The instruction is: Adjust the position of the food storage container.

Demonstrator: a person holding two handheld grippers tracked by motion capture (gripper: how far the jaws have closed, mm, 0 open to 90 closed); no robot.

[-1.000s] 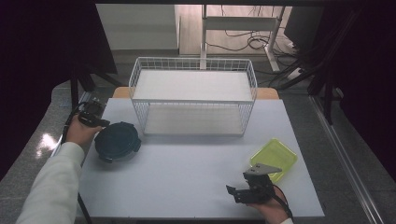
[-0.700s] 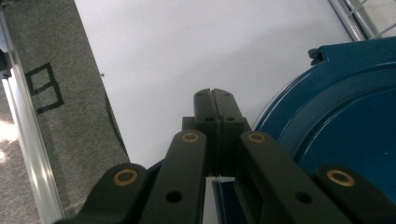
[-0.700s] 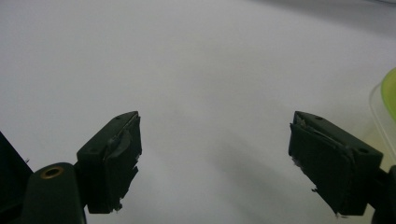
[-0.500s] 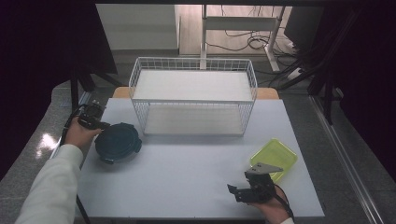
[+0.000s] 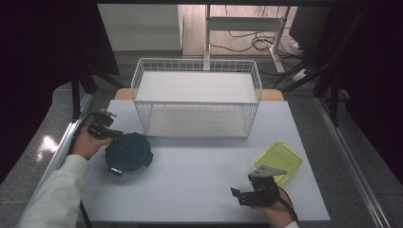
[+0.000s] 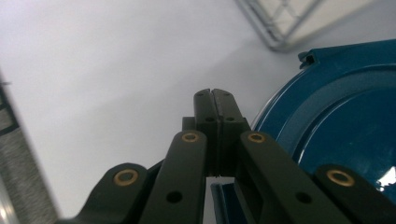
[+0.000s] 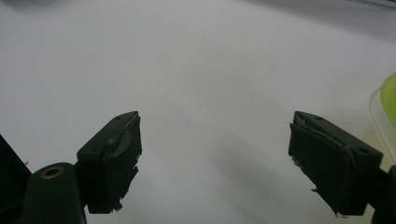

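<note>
A dark blue round lidded container (image 5: 128, 153) lies on the left part of the white table (image 5: 199, 171). My left gripper (image 5: 102, 126) sits at its far-left edge, held by a hand in a white sleeve. In the left gripper view the jaws (image 6: 215, 95) are pressed together with nothing between them, and the blue lid (image 6: 336, 135) lies just to their right. My right gripper (image 5: 252, 192) rests near the front edge, just in front of a yellow-green rectangular container (image 5: 279, 160). In the right gripper view it (image 7: 217, 128) stands wide open over bare table, with the yellow-green container (image 7: 390, 93) at the right edge.
A white wire basket rack (image 5: 197, 95) stands at the back middle of the table, its corner (image 6: 280, 28) just beyond the blue container. Dark frame posts and cables surround the table, with grey floor on both sides.
My left gripper and the blue container have shifted a little to the right and toward the front. The right gripper has barely moved.
</note>
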